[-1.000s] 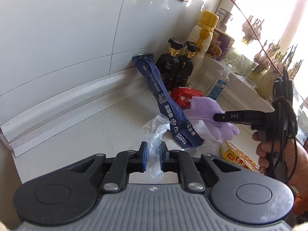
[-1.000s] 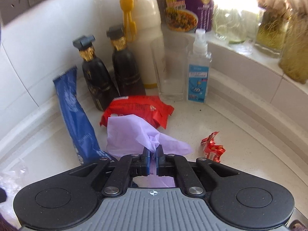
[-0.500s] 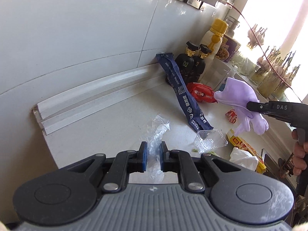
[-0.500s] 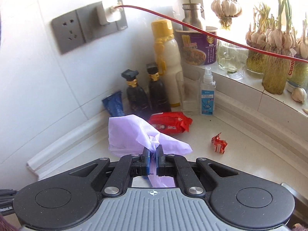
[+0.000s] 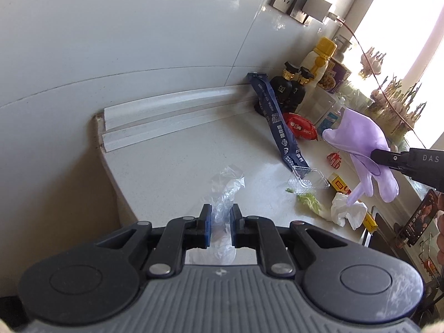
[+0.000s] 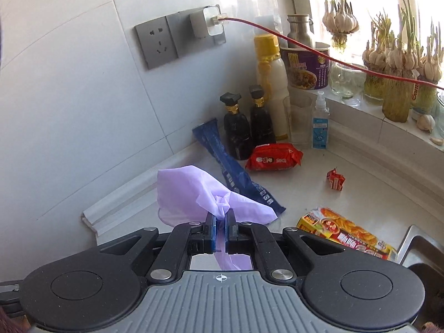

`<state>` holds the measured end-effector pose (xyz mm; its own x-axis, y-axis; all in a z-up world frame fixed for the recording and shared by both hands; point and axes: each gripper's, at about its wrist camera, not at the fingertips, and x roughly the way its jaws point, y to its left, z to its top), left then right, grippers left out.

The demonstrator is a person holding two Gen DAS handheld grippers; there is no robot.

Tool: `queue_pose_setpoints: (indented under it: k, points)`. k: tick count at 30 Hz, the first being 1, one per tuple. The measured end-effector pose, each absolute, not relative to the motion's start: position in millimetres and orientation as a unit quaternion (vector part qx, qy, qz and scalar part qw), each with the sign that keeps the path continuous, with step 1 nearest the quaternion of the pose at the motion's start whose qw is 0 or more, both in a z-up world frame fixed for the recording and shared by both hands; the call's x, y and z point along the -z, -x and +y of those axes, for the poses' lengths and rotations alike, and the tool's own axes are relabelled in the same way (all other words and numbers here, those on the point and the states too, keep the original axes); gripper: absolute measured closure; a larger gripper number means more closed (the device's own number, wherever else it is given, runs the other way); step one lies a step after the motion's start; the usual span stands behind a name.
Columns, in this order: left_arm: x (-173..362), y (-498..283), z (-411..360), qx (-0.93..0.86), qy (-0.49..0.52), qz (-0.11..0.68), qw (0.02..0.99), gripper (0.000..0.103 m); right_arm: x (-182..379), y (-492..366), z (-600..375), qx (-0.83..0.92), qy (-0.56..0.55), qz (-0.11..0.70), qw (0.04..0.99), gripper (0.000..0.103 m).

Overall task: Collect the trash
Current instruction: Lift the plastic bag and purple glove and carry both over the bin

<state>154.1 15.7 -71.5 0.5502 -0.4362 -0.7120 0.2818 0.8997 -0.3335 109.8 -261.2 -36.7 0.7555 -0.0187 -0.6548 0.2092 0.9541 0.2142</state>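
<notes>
The left hand-held gripper (image 5: pixel 221 223) is closed on a crumpled piece of clear plastic wrap (image 5: pixel 226 191), held above the pale surface (image 5: pixel 177 163) near its left end. To the right, a long blue wrapper (image 5: pixel 277 122) lies with its top end propped against the wall beside two dark bottles (image 6: pixel 247 126). A red snack packet (image 6: pixel 273 159) lies in front of the bottles, and a small red crumpled wrapper (image 6: pixel 335 180) sits farther right on the surface. Nearer the front edge are a clear plastic tray (image 5: pixel 308 180), a green leaf scrap (image 5: pixel 309 204), a crumpled white tissue (image 5: pixel 347 212) and a yellow food box (image 6: pixel 347 233). The right hand-held gripper (image 6: pixel 219 226) is closed on a purple glove (image 6: pixel 194 191), which hangs in the air above the surface with its fingers dangling. Behind, a yellow-capped white bottle (image 6: pixel 270 83), a purple noodle cup (image 6: pixel 305 68) and a small spray bottle (image 6: pixel 320 122) stand by the windowsill, where sprouting garlic (image 6: pixel 399 58) lines the ledge. A red cable (image 6: pixel 319 52) runs from a wall charger (image 6: pixel 206 23).
</notes>
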Motion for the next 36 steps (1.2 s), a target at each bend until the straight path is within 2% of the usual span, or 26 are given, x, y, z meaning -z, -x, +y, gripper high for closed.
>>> queue_pose_setpoints:
  k: [13, 36]
  points:
    - [93, -129, 64, 0.136, 0.128, 0.447, 0.875, 0.091, 58, -90, -226, 0.038, -0.129, 0.393, 0.910, 0.099]
    - [133, -104, 148, 0.025, 0.183, 0.477, 0.859, 0.091, 109, -114, -111, -0.088, -0.067, 0.473, 0.874, 0.099]
